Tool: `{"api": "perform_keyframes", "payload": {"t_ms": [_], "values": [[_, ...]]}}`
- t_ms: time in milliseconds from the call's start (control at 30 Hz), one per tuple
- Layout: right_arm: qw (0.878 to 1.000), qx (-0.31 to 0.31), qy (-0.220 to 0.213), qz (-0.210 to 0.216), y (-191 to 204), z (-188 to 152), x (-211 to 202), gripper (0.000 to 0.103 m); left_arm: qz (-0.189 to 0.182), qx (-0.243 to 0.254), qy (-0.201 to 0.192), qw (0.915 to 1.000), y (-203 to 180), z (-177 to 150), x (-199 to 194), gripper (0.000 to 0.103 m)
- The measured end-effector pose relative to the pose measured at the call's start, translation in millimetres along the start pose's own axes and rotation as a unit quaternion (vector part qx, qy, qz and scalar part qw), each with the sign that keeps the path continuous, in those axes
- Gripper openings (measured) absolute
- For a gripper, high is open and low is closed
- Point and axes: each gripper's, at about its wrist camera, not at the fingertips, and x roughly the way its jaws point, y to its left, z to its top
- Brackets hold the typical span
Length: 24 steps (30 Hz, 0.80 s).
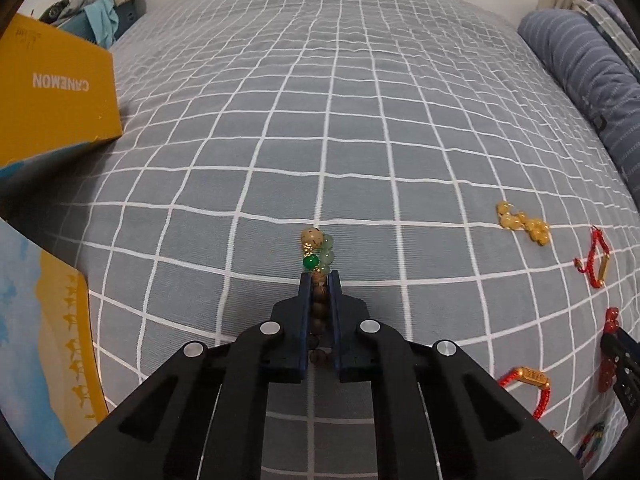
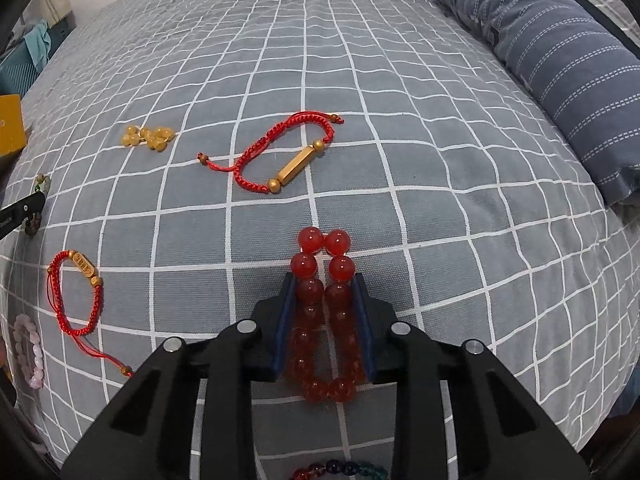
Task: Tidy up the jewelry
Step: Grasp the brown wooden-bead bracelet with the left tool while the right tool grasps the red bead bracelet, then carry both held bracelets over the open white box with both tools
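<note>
I saw a bed [image 2: 440, 240] covered in soft grey cloth with a white grid. My right hand-held gripper [image 2: 325, 284] was narrowed onto a red bead bracelet [image 2: 325, 264], its glossy round beads squeezed into two rows between the blue pads. My left hand-held gripper [image 1: 319, 280] was nearly closed on a brown bead bracelet [image 1: 318, 258] tipped with green, pale and tan beads. On the cloth lay a yellow bead bracelet [image 2: 149, 138], a woven red cord bracelet [image 2: 280, 152] with a gold bar, and another red cord bracelet [image 2: 78, 292] toward the bed's left edge. A striped blue pillow [image 2: 560, 60] lay along the right edge.
</note>
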Motion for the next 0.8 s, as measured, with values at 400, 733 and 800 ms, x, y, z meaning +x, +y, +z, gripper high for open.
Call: {"api": "perform_keyframes", "payload": {"t_ms": [400,733,800], "values": [[1.0,0.002,-0.016,0.011,-1.8,0.2,-11.7,0.013,-0.019,0.012,-0.026,0.9994,-5.2,1.0,-22.0,0.007],[0.999,0.001,-0.032,0.008,-1.9,-1.8,-22.3,0.013,-0.021,0.018,-0.035,0.999,-7.1,-0.7,-33.9,0.007],[0.999,0.0,-0.036,0.007,-1.7,-2.3,-25.4,0.013,-0.021,0.02,-0.037,0.9989,-7.6,-1.6,-35.8,0.007]]}}
